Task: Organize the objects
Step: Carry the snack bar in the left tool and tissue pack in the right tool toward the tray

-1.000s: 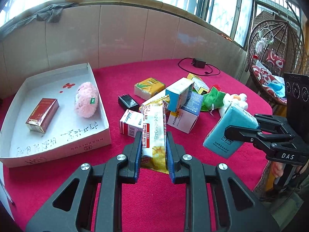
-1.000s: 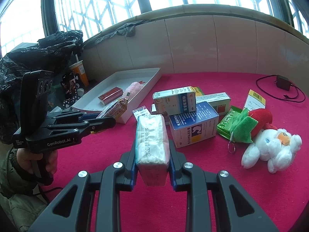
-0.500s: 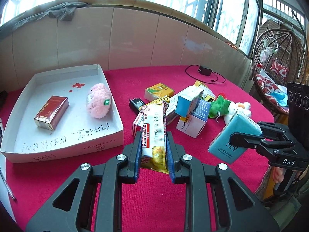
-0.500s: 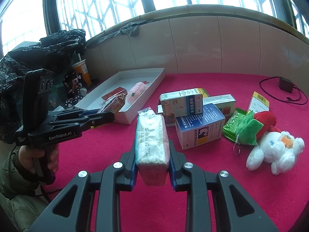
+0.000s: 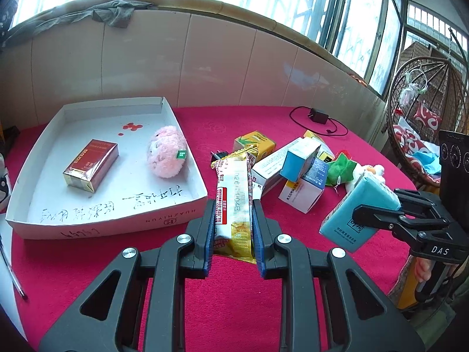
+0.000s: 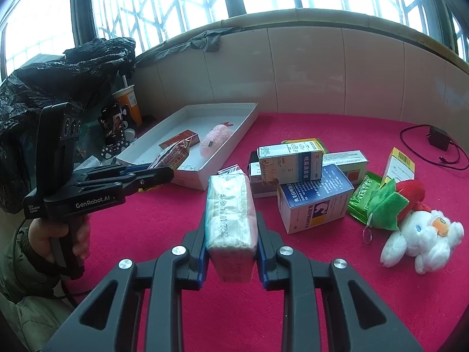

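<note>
Red tablecloth (image 5: 234,308) beneath both tools: left gripper (image 5: 233,220) clamped a snack bar wrapper (image 5: 234,196); right gripper (image 6: 230,234) clamped a tissue pack (image 6: 230,214).

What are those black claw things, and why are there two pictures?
They are grabbing tools a person holds, one in each hand. Each has a camera looking along its two fingers, so each picture is one tool's view. The left gripper squeezes a snack packet. The right gripper squeezes a tissue pack. Each tool also shows in the other's picture. On the red tablecloth lie medicine boxes, a white plush toy and a white tray holding a pink plush and a red box.
</note>
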### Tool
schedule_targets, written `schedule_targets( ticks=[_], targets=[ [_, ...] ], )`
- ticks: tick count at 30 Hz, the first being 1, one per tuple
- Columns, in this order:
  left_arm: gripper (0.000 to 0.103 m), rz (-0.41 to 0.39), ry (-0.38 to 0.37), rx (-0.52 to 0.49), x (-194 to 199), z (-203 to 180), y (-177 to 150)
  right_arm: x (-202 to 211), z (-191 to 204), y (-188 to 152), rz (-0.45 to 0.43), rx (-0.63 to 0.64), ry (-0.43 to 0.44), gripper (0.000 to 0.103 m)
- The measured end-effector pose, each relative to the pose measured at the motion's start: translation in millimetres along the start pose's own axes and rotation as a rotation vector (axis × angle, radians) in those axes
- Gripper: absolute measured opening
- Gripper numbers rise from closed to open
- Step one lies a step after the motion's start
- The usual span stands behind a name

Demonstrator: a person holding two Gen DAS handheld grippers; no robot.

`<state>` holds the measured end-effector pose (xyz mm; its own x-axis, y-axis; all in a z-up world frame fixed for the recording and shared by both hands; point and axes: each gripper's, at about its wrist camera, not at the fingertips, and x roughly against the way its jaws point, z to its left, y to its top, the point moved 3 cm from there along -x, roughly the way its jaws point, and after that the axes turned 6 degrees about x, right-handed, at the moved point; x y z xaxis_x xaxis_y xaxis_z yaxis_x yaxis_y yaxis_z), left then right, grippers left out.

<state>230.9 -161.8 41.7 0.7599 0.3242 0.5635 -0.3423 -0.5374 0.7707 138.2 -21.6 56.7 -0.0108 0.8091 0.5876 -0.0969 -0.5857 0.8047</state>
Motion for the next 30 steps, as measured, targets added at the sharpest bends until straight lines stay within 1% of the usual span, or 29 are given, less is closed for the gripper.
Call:
schedule_targets(
  ticks=[11,19,25,30],
  targets=[
    [0.022,-0.019,0.016,0.051,9.2,21.3,-1.8,-12.4,16.8,17.5,0.006,0.041,0.010,0.026],
    [0.022,-0.033,0.021,0.080,13.7,31.5,-0.5,-20.0,23.5,24.5,0.014,0.044,0.017,0.026],
    [0.022,-0.043,0.029,0.105,17.3,38.3,2.1,-25.2,32.6,38.7,0.000,0.074,0.018,0.026],
    [0.022,-0.053,0.042,0.117,20.9,45.6,4.9,-35.5,36.7,48.1,0.005,0.075,0.031,0.026]
  ],
)
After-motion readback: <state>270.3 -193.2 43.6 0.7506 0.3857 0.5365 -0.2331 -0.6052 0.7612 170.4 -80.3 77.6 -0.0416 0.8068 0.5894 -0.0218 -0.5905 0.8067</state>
